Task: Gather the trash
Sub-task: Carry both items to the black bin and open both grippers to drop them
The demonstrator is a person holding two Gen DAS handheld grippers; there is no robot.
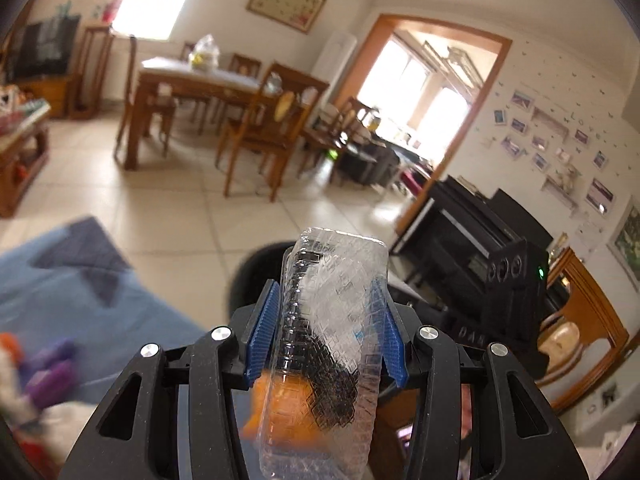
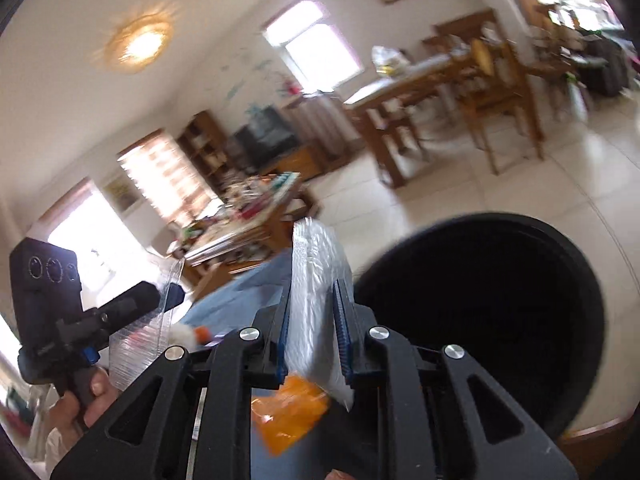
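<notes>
left tool (image 1: pixel 326 328) clamped partway open on a clear ribbed plastic tray (image 1: pixel 332 320), blue pads (image 1: pixel 264 332) pressed against both its sides, tray standing on edge between them and reaching past the tips. black bin (image 1: pixel 256 276) just ahead and below, mostly hidden behind the tray. right tool (image 2: pixel 312 328) nearly closed on a silvery wrapper (image 2: pixel 316 300) with an orange end (image 2: pixel 288 416) hanging back toward the camera. wide black bin (image 2: pixel 488 312) mouth close by on that tool's right. left tool (image 2: pixel 132 304) seen off to its left, gripped by a hand (image 2: pixel 80 404), with the clear tray (image 2: pixel 140 344) in it. blue rug (image 1: pixel 80 292) below left.
</notes>
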